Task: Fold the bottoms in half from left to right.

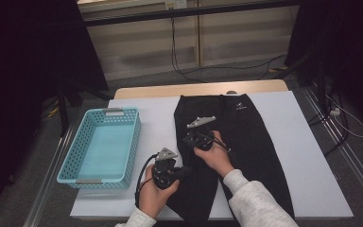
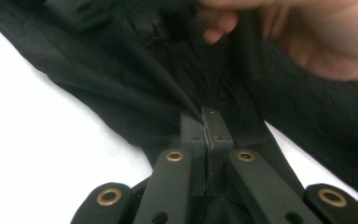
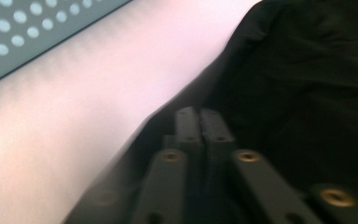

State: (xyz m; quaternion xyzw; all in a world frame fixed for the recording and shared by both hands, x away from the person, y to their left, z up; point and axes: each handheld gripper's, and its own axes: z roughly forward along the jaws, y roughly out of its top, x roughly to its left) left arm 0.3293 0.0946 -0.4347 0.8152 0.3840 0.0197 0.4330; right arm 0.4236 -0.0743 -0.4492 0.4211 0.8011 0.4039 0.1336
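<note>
Black trousers (image 1: 246,142) near sheet's front edge, basket (image 1: 101,146) well left

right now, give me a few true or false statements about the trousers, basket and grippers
1. The basket holds folded clothes. False: it is empty.
2. The left gripper is shut on the trousers. True.
3. The trousers are white. False: they are black, on a white sheet.
4. The basket sits left of the trousers in the high view. True.
5. The right gripper stands wide open. False: its jaws are together at the trousers' edge.
</note>
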